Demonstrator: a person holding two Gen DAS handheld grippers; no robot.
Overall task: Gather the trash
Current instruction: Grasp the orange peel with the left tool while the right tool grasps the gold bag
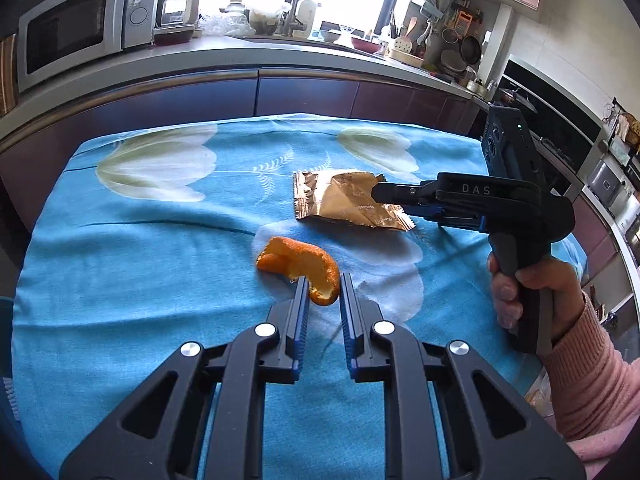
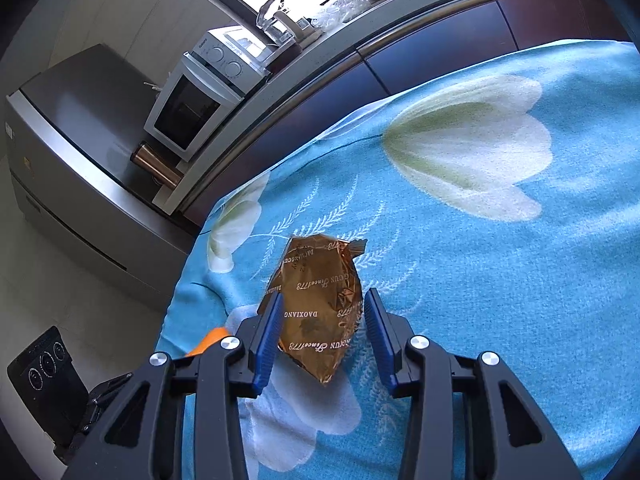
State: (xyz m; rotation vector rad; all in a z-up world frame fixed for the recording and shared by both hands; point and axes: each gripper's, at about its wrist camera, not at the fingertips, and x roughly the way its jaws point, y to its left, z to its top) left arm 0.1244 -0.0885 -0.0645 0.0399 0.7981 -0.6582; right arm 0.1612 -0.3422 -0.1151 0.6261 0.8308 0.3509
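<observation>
Between the narrow jaws of our left tool (image 1: 324,286) sits the end of a curled, pithy orange peel (image 1: 298,264), pinched. Beyond it lies a crinkled golden foil wrapper (image 2: 316,312), straddled by our right tool (image 2: 320,320), half open around it. Both rest on the fleecy blue flowered cloth (image 1: 140,260) over the counter. Our right hand (image 1: 528,300), in a pink ribbed sleeve, grips its handle upright.

Fuzzy cloth, crinkled foil, pitted peel

The blue floral tablecloth (image 1: 120,248) looks matt and fleecy; the golden snack wrapper (image 2: 316,312) is glossy creased foil; the orange peel (image 1: 300,268) is dimpled; the microwave (image 1: 80,24), upper left, has smooth casing.
</observation>
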